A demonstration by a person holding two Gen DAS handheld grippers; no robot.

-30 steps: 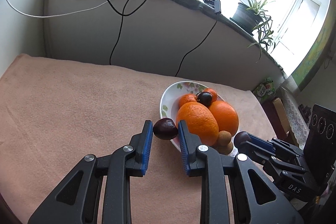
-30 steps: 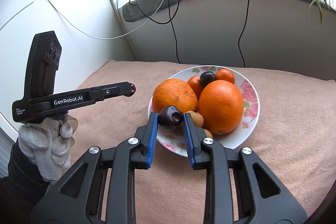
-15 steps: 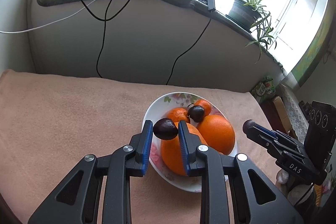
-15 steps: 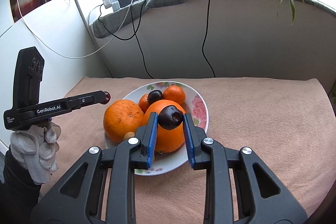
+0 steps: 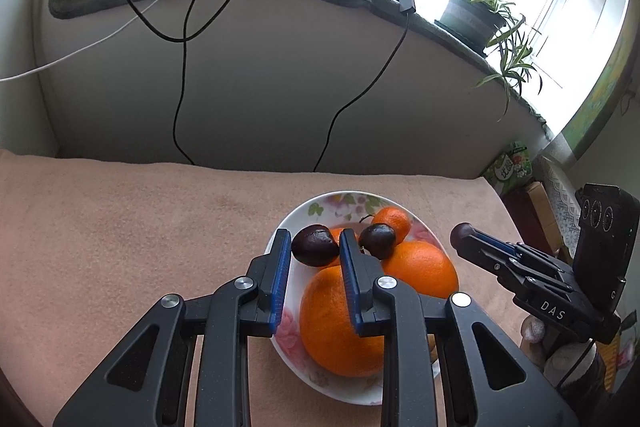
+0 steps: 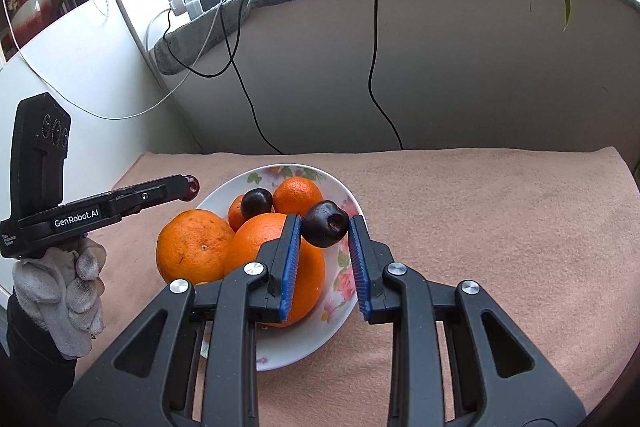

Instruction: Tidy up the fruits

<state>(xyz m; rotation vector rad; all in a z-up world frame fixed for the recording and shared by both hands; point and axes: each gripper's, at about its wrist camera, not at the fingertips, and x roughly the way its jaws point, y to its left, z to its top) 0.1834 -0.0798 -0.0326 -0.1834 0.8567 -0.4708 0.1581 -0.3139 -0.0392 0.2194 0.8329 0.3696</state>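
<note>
You hold a two-finger gripper in each hand over a flowered plate (image 6: 352,203) of fruit on a beige cloth (image 6: 500,227), and each is clamped on a small dark cherry-like fruit.

In the left wrist view, your left gripper (image 5: 314,247) fills the lower centre of the frame, its blue pads narrowed onto a dark fruit (image 5: 314,245) whose long axis runs side to side between them. Directly behind and below it in the frame sits the plate, with a large orange (image 5: 340,323) under the right finger, a second orange (image 5: 424,269) to its right, a loose dark fruit (image 5: 377,241) and a small tangerine (image 5: 394,223) just above.

In the right wrist view, your right gripper (image 6: 325,229) pinches its own dark fruit (image 6: 325,229), stem dimple facing the camera. It hangs over the right half of the plate, above the bare floral patch at centre frame.

The relation that matters: both held fruits are already above the plate, so I judge the drop point lies straight down, not sideways. The left one sits over the piled oranges near the plate's left rim; the right one is over open china. The right hand therefore looks nearer a clear landing. A round fruit released onto an orange may roll off.
</note>
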